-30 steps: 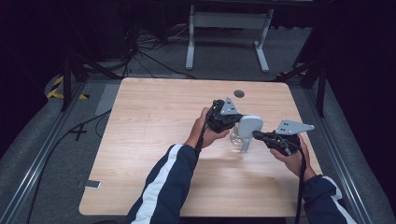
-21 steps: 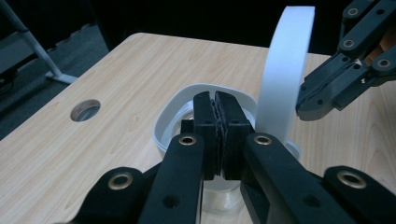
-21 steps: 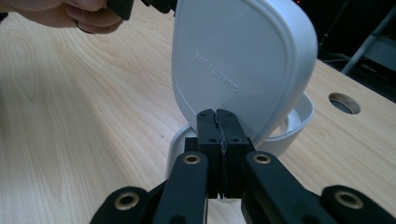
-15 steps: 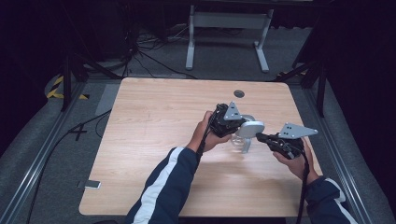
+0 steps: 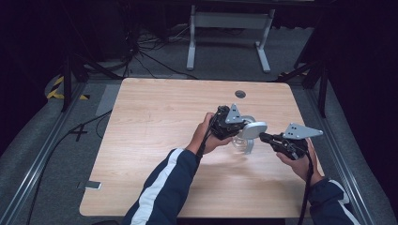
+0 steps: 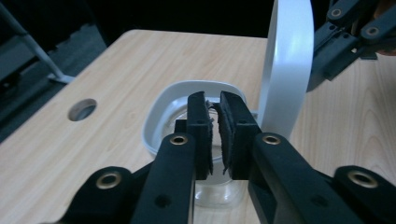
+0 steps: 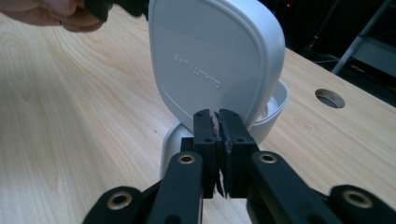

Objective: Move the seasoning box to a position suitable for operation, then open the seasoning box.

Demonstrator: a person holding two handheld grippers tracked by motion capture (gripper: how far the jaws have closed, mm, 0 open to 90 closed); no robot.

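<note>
Your right gripper is letting go. Its jaws have just been opening and now stand a narrow slit apart, with the lower edge of the white rounded-square plastic lid right at their tips. Whether the pads still bite that edge, you cannot tell from the right gripper view.

Your left gripper has done the same. Its jaws have also just been opening, and a thin dark gap shows between the frayed pads. The near rim of the clear plastic tub with the white collar sits right at the tips, apparently no longer squeezed.

That lid stands on edge, off the tub's mouth and leaning against its far rim. The tub itself sits upright on the pale wooden table, right of centre and a little nearer you than the round cable hole.

By my reading the lid is already off and you are now easing off both things. With the lid balanced on edge, a full release may let it tip or slide, so watch which way it leans.

Compared with a second ago, both hands are in much the same places by the tub. In the high view the lid now shows a lower, flatter outline than the taller one it showed then, so it seems to have tipped over somewhat. The tub has not shifted on the table.
</note>
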